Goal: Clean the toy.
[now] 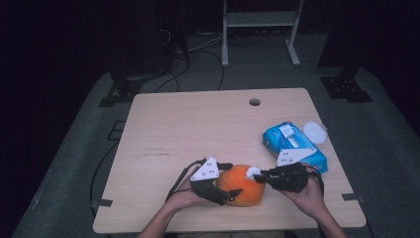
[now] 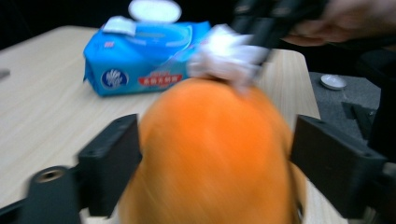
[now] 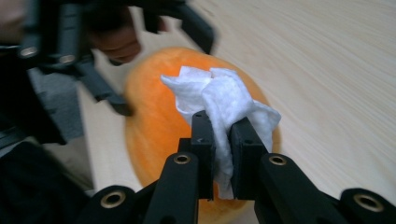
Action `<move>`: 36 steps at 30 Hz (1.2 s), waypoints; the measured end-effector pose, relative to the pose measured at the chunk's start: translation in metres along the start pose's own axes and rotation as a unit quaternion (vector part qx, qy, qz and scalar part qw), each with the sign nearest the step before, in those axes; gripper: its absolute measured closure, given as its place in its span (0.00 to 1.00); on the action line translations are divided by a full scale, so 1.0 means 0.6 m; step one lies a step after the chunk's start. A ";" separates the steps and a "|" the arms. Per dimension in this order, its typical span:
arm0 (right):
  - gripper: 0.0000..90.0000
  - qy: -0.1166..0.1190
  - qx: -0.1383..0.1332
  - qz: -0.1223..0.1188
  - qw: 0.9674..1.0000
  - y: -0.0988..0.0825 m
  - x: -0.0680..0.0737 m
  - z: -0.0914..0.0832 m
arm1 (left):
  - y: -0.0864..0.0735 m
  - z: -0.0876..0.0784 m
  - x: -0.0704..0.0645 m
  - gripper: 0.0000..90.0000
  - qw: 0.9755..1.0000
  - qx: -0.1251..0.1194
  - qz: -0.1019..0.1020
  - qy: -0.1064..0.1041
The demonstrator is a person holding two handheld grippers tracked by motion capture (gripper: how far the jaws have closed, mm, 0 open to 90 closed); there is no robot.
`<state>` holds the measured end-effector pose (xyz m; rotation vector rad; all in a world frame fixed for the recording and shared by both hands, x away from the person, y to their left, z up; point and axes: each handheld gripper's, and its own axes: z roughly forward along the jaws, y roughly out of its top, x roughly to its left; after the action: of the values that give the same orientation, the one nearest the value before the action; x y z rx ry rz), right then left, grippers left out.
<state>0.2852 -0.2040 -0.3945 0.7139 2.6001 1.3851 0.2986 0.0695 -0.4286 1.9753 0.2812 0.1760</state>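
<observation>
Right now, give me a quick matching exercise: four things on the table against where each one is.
Things:
1. wipe
2. orange fruit
3. blue pack
4. white lid

Places:
a. between the left gripper's wide jaws
b. at the table's right edge, beside the pack
c. pinched in the right gripper
d. beyond the right hand

Pairs: 1-c, 2-a, 3-d, 4-b
</observation>
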 end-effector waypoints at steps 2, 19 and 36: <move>0.90 0.004 0.002 -0.022 1.000 0.007 0.015 0.007 | -0.009 0.007 0.000 0.13 1.000 0.020 -0.007 -0.009; 0.90 -0.056 -0.009 0.010 0.998 0.000 -0.020 -0.024 | -0.001 0.000 -0.009 0.48 0.996 -0.053 0.038 0.068; 0.90 -0.044 0.007 0.026 0.999 -0.015 -0.031 -0.024 | -0.017 0.016 -0.003 0.23 0.997 -0.032 0.030 0.060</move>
<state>0.2937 -0.2276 -0.3955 0.8312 2.5432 1.3200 0.2981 0.0645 -0.4416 1.9143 0.2917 0.3392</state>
